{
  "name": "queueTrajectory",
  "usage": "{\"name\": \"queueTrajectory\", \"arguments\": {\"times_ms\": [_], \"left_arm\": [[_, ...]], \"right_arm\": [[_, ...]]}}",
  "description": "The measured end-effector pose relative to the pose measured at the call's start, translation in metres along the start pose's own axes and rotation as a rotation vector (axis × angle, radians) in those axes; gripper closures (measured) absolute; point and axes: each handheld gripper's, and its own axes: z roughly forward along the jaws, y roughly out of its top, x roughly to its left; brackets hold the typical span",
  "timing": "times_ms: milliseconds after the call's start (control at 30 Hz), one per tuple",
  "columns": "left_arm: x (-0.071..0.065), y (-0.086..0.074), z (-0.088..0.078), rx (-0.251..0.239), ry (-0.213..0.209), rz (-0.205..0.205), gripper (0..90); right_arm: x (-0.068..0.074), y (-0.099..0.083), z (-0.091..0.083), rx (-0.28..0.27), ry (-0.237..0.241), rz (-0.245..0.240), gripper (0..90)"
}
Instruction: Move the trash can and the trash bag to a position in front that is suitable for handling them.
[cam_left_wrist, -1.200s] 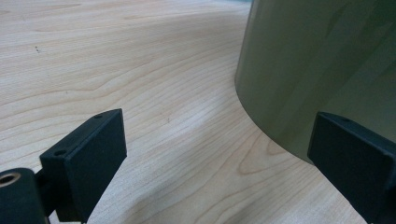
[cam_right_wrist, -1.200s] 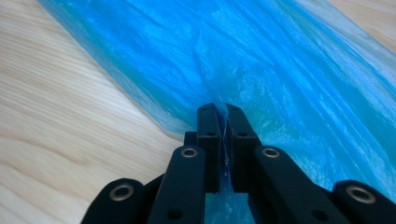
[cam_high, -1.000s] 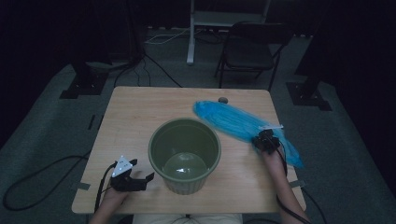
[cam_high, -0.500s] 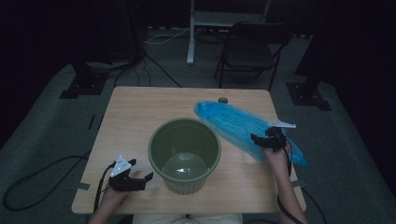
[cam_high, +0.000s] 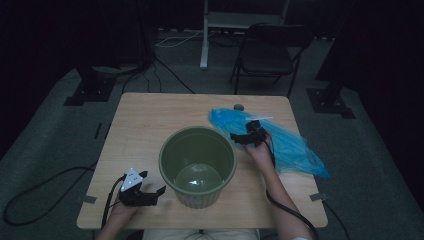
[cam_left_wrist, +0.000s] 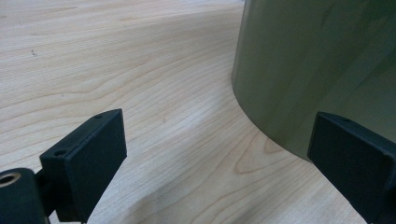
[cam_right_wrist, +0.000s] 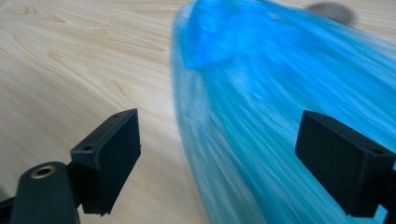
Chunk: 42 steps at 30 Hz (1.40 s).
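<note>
A dark green bucket (cam_high: 200, 197) stands upright at the middle of the wooden table (cam_high: 150, 125). Right of it lies a crumpled blue plastic bag (cam_high: 295, 147), one end hanging past the table's right edge. My right gripper (cam_high: 243, 131) hovers over the bag's left part, close to the bucket's far right rim. Its jaws have just been opening and stand wide apart, pressing on nothing; the bag (cam_right_wrist: 280, 93) spreads below my right gripper (cam_right_wrist: 217, 154). My left gripper (cam_high: 154, 182) rests open near the front left corner, beside the bucket wall (cam_left_wrist: 317, 60), with bare wood under my left gripper (cam_left_wrist: 217, 149).
A small dark round object (cam_high: 239, 106) lies near the table's far edge, just beyond the bag. A black folding chair (cam_high: 270, 55) and a white stand (cam_high: 205, 40) are behind the table. Cables (cam_high: 35, 210) run over the floor at the left.
My right gripper has let go and opened, then moved left along the bag from its right part toward the bucket. The left gripper and the bucket have not moved.
</note>
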Motion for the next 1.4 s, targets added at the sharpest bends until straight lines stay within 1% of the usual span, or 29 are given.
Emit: {"name": "queueTrajectory", "arguments": {"times_ms": [33,67,100,200,267,333,433,467,500,533,600,667,700,733,767,800,833,900,933,967,1000,1067,1100,1200,1267,1400], "left_arm": [[0.0,-0.001,0.0,0.0,0.001,-0.004,5.1],[0.001,-0.002,0.0,0.003,0.005,-0.005,5.1],[0.002,-0.002,-0.001,0.01,0.01,-0.008,5.1],[0.005,-0.003,-0.002,0.007,0.007,-0.024,5.1],[0.005,-0.003,-0.003,0.004,0.013,-0.022,5.0],[0.006,-0.003,-0.005,-0.001,0.012,-0.028,5.0],[0.008,-0.004,-0.006,-0.002,0.017,-0.033,5.0],[0.008,-0.004,-0.007,-0.001,0.018,-0.036,5.0],[0.009,-0.005,-0.007,0.003,0.017,-0.036,5.0],[0.009,-0.006,-0.007,0.002,0.017,-0.038,5.0],[0.009,-0.006,-0.008,0.0,0.018,-0.041,5.0],[0.008,-0.006,-0.008,0.0,0.018,-0.039,5.0],[0.008,-0.006,-0.008,0.0,0.018,-0.038,5.0],[0.008,-0.006,-0.008,0.001,0.019,-0.037,5.0],[0.008,-0.006,-0.008,0.001,0.019,-0.037,5.0],[0.007,-0.006,-0.007,0.004,0.018,-0.04,5.0],[0.007,-0.006,-0.007,0.004,0.019,-0.04,5.0],[0.007,-0.006,-0.007,0.006,0.018,-0.041,5.0],[0.007,-0.006,-0.007,0.006,0.018,-0.041,5.0],[0.007,-0.006,-0.007,0.006,0.017,-0.045,5.0],[0.007,-0.006,-0.007,0.006,0.018,-0.047,5.0],[0.008,-0.006,-0.007,0.007,0.016,-0.047,5.1],[0.008,-0.006,-0.006,0.007,0.015,-0.047,5.0],[0.008,-0.006,-0.006,0.01,0.011,-0.043,5.1],[0.007,-0.006,-0.005,0.016,0.012,-0.037,5.0],[0.006,-0.005,-0.006,0.014,0.015,-0.029,5.0]], "right_arm": [[0.003,0.003,0.006,0.009,0.001,-0.006,13.1],[0.008,0.008,0.016,0.019,0.013,-0.014,13.1],[0.011,0.011,0.024,0.029,0.014,-0.022,13.1],[0.021,0.018,0.045,0.066,-0.003,-0.05,13.1],[0.024,0.022,0.056,0.084,-0.024,-0.073,13.2],[0.026,0.024,0.064,0.1,-0.048,-0.079,13.2],[0.026,0.023,0.075,0.129,-0.063,-0.074,13.5],[0.025,0.022,0.077,0.133,-0.066,-0.078,13.6],[0.025,0.02,0.081,0.15,-0.079,-0.085,13.1],[0.026,0.018,0.082,0.142,-0.095,-0.102,13.5],[0.028,0.015,0.081,0.132,-0.099,-0.117,14.1],[0.028,0.014,0.08,0.121,-0.1,-0.114,16.4],[0.028,0.013,0.079,0.116,-0.104,-0.11,23.5],[0.027,0.013,0.077,0.103,-0.108,-0.107,33.8],[0.027,0.013,0.077,0.103,-0.108,-0.107,33.8],[0.022,0.011,0.073,0.072,-0.126,-0.089,52.3],[0.021,0.01,0.072,0.064,-0.128,-0.086,59.6],[0.017,0.008,0.07,0.044,-0.123,-0.083,72.5],[0.017,0.008,0.07,0.044,-0.123,-0.083,72.5],[0.015,0.008,0.069,0.042,-0.113,-0.076,78.2],[0.01,0.008,0.068,0.047,-0.067,-0.048,88.3],[0.008,0.008,0.066,0.062,-0.064,-0.061,89.9],[0.008,0.008,0.064,0.07,-0.074,-0.068,90.0],[0.011,0.004,0.056,0.086,-0.079,-0.119,90.0],[0.014,-0.001,0.044,0.073,-0.066,-0.142,90.0],[0.019,-0.015,0.014,0.04,-0.036,-0.181,90.0]]}}
